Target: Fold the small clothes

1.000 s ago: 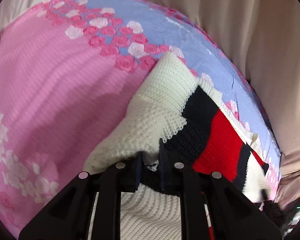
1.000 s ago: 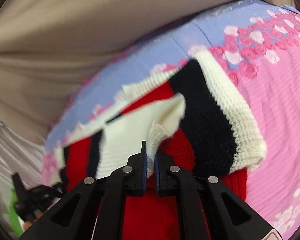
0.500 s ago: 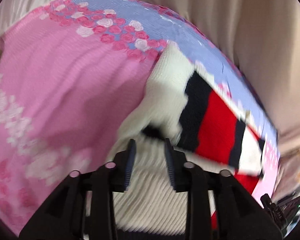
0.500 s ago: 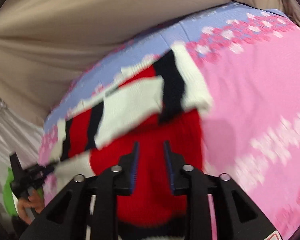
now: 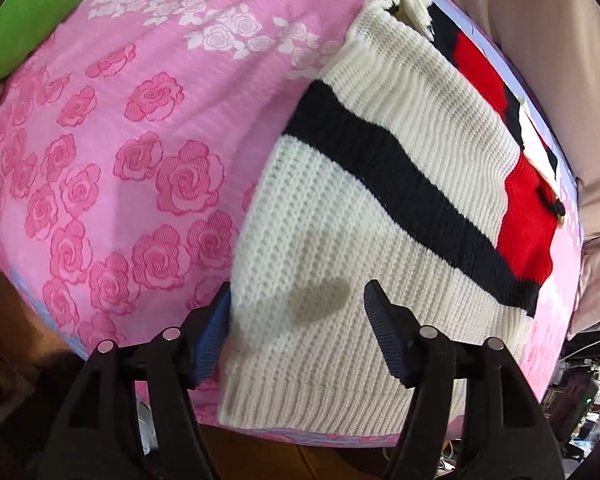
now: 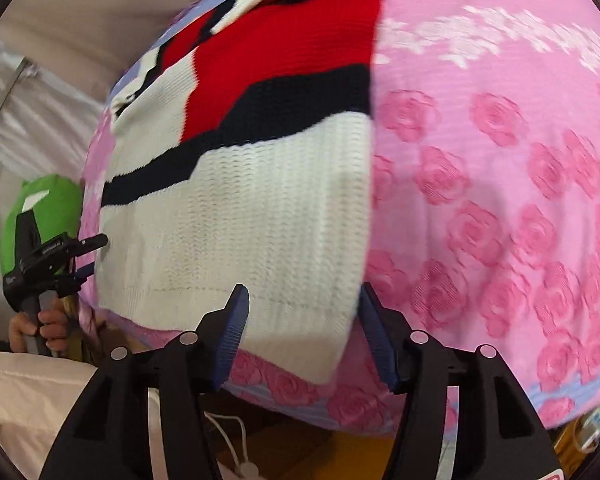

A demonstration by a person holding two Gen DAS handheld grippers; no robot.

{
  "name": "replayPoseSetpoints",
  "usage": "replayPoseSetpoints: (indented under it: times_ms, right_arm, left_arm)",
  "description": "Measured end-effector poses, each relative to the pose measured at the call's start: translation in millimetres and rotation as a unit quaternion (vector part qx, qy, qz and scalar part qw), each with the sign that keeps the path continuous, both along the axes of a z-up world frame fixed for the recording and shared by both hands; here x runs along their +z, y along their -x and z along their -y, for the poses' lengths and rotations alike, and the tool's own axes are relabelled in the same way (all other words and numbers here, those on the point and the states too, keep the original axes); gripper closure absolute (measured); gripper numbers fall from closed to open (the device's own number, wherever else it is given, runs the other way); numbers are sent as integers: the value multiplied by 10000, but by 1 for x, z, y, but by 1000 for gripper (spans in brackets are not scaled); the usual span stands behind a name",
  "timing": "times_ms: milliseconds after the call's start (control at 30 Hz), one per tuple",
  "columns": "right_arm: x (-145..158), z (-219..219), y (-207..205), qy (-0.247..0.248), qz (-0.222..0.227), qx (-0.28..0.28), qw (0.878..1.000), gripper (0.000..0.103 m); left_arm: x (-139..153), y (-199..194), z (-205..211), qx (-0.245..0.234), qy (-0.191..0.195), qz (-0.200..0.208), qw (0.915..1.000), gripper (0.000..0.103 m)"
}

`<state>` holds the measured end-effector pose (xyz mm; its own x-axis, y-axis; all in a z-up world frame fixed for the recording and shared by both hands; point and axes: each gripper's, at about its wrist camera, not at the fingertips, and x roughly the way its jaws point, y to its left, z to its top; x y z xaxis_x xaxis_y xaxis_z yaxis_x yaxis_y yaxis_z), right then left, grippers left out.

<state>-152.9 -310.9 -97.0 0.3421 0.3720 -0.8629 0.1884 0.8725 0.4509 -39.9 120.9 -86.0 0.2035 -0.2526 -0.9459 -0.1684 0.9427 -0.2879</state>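
Note:
A small knit sweater [image 5: 380, 200], white with a black stripe and red blocks, lies flat on the pink rose-print cloth [image 5: 120, 140], its ribbed hem toward me. My left gripper [image 5: 296, 304] is open and empty, above the hem's left corner. In the right wrist view the sweater [image 6: 252, 200] lies the same way. My right gripper [image 6: 302, 304] is open and empty, above the hem's right corner. The left gripper also shows there at the far left [image 6: 80, 256], held in a hand.
The cloth covers a surface whose near edge [image 6: 340, 412] runs just under both grippers. A green object [image 5: 32, 12] lies at the far left. Beige fabric [image 5: 540, 40] hangs behind the sweater. A white cable [image 6: 236, 448] hangs below the edge.
Both grippers let go of the sweater, opened wide and pulled back toward the near edge. The sweater now lies spread flat with its hem toward me.

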Motion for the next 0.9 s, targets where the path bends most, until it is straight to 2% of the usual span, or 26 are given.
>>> replayPoseSetpoints:
  times_ms: [33,67,100,167,200,333,400,433,500,567,633,667,733,767,833,900]
  right_arm:
    - [1,-1,-4,11,53,61,10000,51]
    - [2,-2,-7,-3,76,106,9999,68]
    - [3,0,-11,-74,99,172,9998,91]
    - [15,7,-14,-179,321,131,9992,92]
    - [28,15,-10,-157,542,103,9984,93]
    - [92,48,4,132,1074,-106,9941,94]
    - [112,62,25,350,1043,-71,9939,96]
    - [111,63,31,420,886,7,9952,97]
    - [89,60,45,785,362,281,9959,98]
    - [43,58,59,926,-296,511,9940,99]
    - [9,63,69,819,-787,523,9921,103]
    - [1,69,73,633,-801,382,9940,103]
    - [9,80,70,529,-760,143,9956,103]
    - [23,87,65,560,-524,49,9970,102]
    - [49,101,52,730,-98,-92,9972,96]
    - [71,118,24,852,317,-281,9955,82]
  left_arm:
    - [0,0,1,5,-36,-8,10000,40]
    - [1,-1,2,84,-51,-4,10000,47]
    - [1,-2,2,158,6,-11,9999,64]
    - [3,-7,3,224,332,-116,9991,87]
    - [9,-7,3,282,445,-97,9986,90]
    - [43,9,13,-90,587,121,9982,92]
    - [49,23,20,-283,638,19,9976,93]
    - [47,32,25,-419,551,-51,9976,93]
    - [30,52,35,-679,267,-293,9969,95]
    - [5,64,36,-628,158,-667,9957,97]
    - [-3,70,33,-495,144,-636,9966,96]
    - [0,70,34,-472,126,-624,9969,96]
    - [14,66,32,-449,136,-527,9975,93]
    - [29,59,31,-429,133,-360,9983,93]
    - [54,42,29,-412,167,31,9990,86]
    - [73,12,34,-390,116,419,9983,67]
